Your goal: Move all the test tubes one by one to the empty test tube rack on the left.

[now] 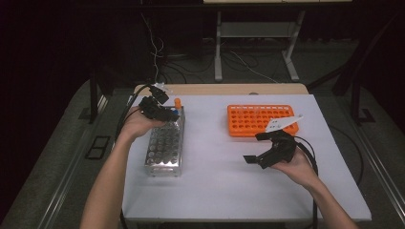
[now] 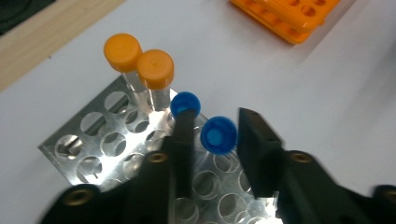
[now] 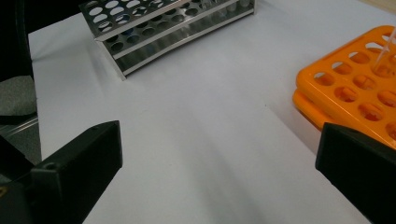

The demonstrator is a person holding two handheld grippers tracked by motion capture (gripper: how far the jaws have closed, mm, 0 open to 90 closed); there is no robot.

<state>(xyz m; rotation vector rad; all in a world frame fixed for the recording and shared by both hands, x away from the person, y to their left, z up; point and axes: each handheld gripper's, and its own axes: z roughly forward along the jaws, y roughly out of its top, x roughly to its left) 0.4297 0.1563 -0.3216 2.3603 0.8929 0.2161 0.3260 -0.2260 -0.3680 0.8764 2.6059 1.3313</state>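
**Blue-capped tube between the left tool's jaws at the steel rack**

The blue-capped tube (image 2: 218, 135) stands in the metal rack (image 2: 116, 140), in a hole near the rack's far end, with a second blue-capped tube (image 2: 185, 103) just beside it and two orange-capped tubes (image 2: 140, 60) a little farther along. It looks like a small, light plastic tube: stiff, smooth-walled and likely slippery, and easy to tip if pushed sideways while part way out of its hole. The cap is the widest and best-exposed part, so the sensible hold is on the cap or just under it, with a straight pull upward.

The left tool (image 2: 212, 140) is partly open, its jaws standing either side of that blue cap; whether either jaw touches it yet I cannot tell, and it does not look clamped. The right tool (image 3: 219, 154) is wide open and holds nothing, hovering over bare table near the orange rack (image 3: 355, 79).

The table (image 1: 219, 162) has a smooth, pale, flat top that would let a dropped tube roll freely. The steel rack sits at its left, the orange rack (image 1: 260, 119) well apart at the right. Around it the room is dark, with cables (image 1: 155, 52) on the floor and a stand's legs (image 1: 217, 47) beyond.
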